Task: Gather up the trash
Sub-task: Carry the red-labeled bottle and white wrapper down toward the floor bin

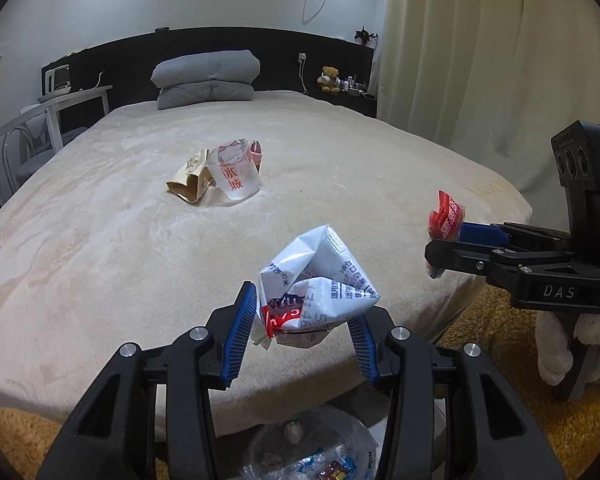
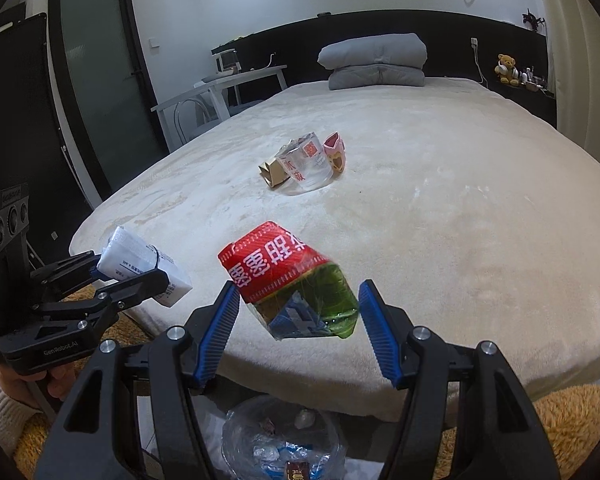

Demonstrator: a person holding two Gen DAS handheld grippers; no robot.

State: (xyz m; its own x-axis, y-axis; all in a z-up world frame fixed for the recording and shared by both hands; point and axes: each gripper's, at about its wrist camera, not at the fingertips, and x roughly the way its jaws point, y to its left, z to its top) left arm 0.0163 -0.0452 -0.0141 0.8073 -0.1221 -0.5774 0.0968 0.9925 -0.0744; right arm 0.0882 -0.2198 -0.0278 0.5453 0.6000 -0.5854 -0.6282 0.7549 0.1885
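Note:
My left gripper is shut on a crumpled white wrapper with red and blue print, held in the air over the foot edge of the bed. The right wrist view shows that gripper and its white wrapper at the left. My right gripper is shut on a red and green wrapper, also seen from the left wrist as the gripper with the red wrapper. A clear printed cup, a tan paper bag and a small pink packet lie together mid-bed.
A bin lined with a clear bag holding scraps stands on the floor below both grippers. The beige bed has grey pillows at its head. A white desk stands left, a curtain right, an orange rug underfoot.

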